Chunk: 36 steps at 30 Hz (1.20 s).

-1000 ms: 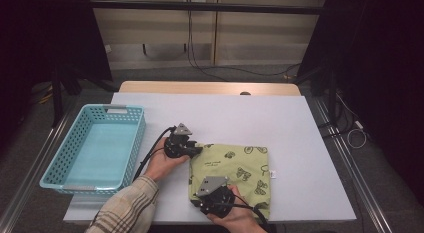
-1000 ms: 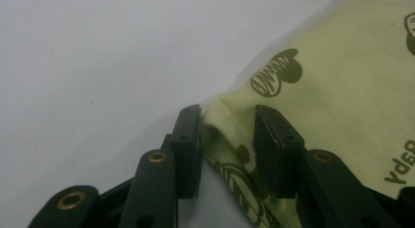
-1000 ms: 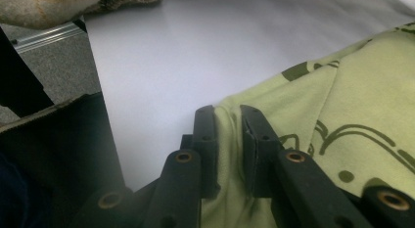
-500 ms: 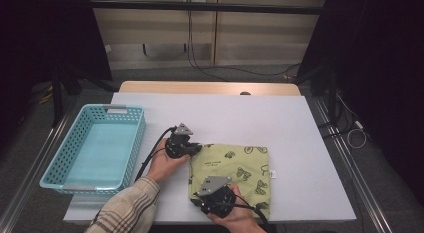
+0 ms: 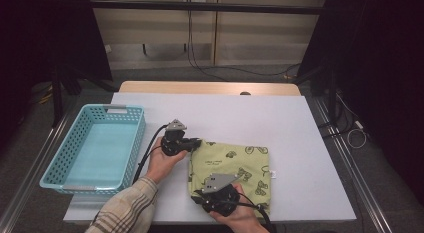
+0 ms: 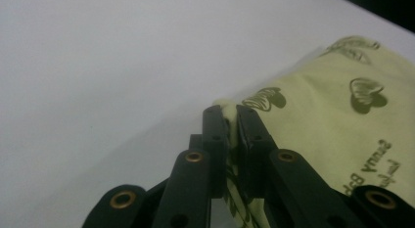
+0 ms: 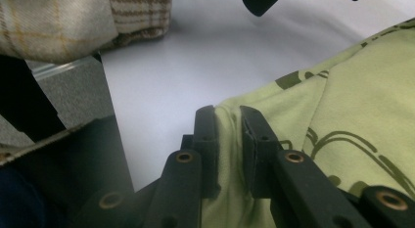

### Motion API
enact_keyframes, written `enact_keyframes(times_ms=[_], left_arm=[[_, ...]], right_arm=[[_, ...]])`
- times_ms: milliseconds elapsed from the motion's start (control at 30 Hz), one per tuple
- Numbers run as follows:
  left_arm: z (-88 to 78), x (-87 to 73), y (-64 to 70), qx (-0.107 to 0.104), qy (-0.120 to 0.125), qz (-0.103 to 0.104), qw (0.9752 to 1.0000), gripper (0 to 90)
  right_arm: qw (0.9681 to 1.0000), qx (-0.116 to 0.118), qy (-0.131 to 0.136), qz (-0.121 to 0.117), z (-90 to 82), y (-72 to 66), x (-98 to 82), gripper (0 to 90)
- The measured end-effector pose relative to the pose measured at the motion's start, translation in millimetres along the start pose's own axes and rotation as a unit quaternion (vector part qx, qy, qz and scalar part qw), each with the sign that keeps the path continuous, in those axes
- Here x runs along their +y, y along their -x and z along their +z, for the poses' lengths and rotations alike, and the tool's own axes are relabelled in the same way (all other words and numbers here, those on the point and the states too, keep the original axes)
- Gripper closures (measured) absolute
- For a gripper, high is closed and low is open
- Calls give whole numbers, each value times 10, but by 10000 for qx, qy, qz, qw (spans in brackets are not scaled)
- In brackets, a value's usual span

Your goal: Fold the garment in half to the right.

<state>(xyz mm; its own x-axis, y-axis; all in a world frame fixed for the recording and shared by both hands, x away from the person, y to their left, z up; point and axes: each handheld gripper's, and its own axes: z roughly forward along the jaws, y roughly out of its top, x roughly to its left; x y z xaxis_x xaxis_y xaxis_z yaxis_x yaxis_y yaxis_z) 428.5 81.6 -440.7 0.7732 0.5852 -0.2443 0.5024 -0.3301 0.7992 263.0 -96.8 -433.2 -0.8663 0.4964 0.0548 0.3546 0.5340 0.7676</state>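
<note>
A light green cloth point(image 5: 235, 163) printed with dark butterflies lies folded on the white table point(image 5: 300, 143). My left gripper point(image 5: 199, 142) is at the cloth's far left corner. In the left gripper view its jaws point(image 6: 231, 110) have just been closing and now pinch the cloth's edge point(image 6: 333, 120). At the near left corner my right gripper point(image 5: 196, 192) points up and left. In the right gripper view it point(image 7: 227, 113) is shut on a fold of the cloth point(image 7: 362, 91).
A light blue plastic basket point(image 5: 59, 155) with nothing in it stands at the table's left side. A plaid sleeve point(image 7: 73, 17) lies near the table's front edge. The far half and right side of the table are bare.
</note>
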Motion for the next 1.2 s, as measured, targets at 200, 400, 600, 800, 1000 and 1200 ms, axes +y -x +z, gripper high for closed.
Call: enact_keyframes(times_ms=[200, 400, 600, 800, 1000, 1200], left_arm=[[-76, 48, 24, -30, 231, -79, 9997, 841], [-104, 55, 21, -13, 247, -112, 9996, 840], [-139, 61, 6, 25, 284, -132, 9995, 841], [-175, 65, -3, 40, 322, -246, 9992, 840], [-219, 82, -22, 120, 416, -229, 9988, 840], [-243, 84, -49, 141, 439, -263, 9986, 840]], right_arm=[[9999, 15, 123, 61, -66, 7, 29, 791], [9998, 20, 204, 49, -105, 0, 51, 791], [9995, 52, 288, 83, -126, -2, 80, 791], [9992, 55, 375, 106, -157, 4, 118, 791], [9989, 50, 461, 94, -183, 4, 158, 791], [9987, 81, 492, 116, -177, 6, 179, 791]])
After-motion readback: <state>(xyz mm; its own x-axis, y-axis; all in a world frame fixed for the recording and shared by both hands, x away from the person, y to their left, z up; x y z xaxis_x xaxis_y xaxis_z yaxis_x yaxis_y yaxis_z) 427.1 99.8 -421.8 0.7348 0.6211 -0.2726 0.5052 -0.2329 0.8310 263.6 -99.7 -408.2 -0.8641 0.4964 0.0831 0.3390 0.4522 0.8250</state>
